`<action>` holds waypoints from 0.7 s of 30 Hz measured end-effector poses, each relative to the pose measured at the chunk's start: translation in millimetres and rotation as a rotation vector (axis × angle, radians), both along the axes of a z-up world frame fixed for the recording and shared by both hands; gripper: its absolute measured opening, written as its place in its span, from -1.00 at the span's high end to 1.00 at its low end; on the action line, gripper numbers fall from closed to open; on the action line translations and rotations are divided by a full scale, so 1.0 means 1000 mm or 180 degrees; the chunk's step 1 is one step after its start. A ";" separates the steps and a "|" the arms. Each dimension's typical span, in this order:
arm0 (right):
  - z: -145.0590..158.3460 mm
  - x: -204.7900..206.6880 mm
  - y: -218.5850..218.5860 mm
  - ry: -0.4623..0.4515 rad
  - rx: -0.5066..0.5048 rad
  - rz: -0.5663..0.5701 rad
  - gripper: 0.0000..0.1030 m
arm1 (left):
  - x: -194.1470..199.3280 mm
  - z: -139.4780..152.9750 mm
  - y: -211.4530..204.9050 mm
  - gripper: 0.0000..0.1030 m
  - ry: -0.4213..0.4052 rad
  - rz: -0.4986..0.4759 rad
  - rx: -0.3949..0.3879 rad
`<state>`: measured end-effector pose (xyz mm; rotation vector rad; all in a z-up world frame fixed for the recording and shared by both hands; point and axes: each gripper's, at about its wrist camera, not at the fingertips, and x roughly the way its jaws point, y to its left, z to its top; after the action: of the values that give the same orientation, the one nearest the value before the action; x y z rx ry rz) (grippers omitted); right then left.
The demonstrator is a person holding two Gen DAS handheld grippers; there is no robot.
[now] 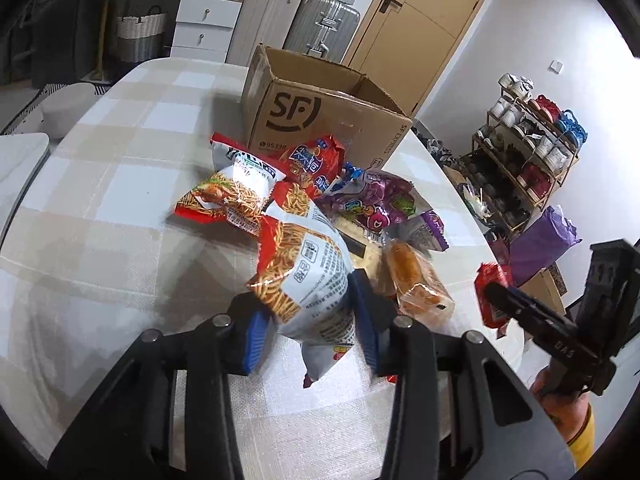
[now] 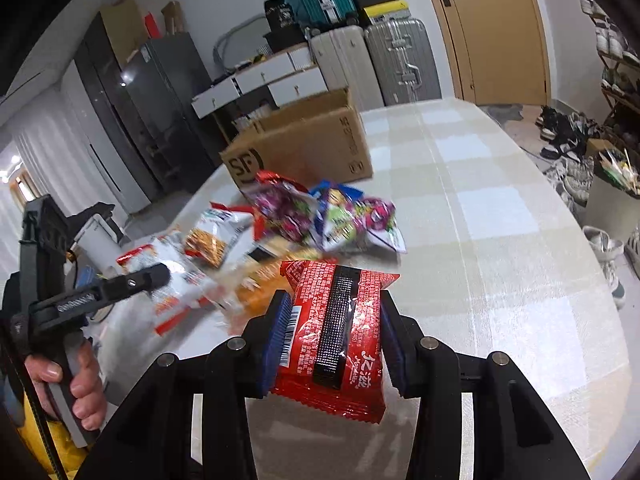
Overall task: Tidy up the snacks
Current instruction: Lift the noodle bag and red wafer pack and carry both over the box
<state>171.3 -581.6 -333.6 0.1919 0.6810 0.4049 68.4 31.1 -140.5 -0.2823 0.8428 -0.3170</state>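
Observation:
My left gripper (image 1: pixel 312 320) is shut on a red and white noodle-snack bag (image 1: pixel 304 276), whose lower end hangs between the blue pads above the table. My right gripper (image 2: pixel 332 332) is shut on a red snack packet (image 2: pixel 336 336) with a black strip, held off the table. That red packet (image 1: pixel 492 296) also shows at the right of the left wrist view. Several more snack bags (image 1: pixel 360 196) lie in a pile in front of an open cardboard box (image 1: pixel 320 120) marked SF. The same box (image 2: pixel 304 140) stands behind the pile (image 2: pixel 320 216) in the right wrist view.
The table (image 1: pixel 100 200) wears a pale checked cloth (image 2: pixel 500 240) with free room on both sides of the pile. Suitcases (image 1: pixel 320 28), white drawers (image 1: pixel 200 20) and a wooden door (image 1: pixel 420 28) stand behind. A shoe rack (image 1: pixel 528 144) is off the table's right.

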 end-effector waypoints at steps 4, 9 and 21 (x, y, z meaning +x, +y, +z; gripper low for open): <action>0.005 -0.003 0.003 -0.0018 0.0043 0.0037 0.15 | 0.003 -0.008 0.001 0.36 0.0099 -0.0013 -0.0021; 0.013 -0.005 0.007 -0.0073 0.0040 0.0086 0.15 | 0.001 -0.005 0.001 0.40 0.0050 -0.0048 -0.0024; 0.068 -0.002 0.022 -0.0437 0.0033 0.0351 0.15 | -0.005 0.036 0.005 0.40 -0.0233 -0.0051 0.0034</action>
<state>169.7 -559.2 -265.4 0.1352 0.5558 0.5225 63.4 35.8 -104.9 -0.2526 0.7746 -0.3357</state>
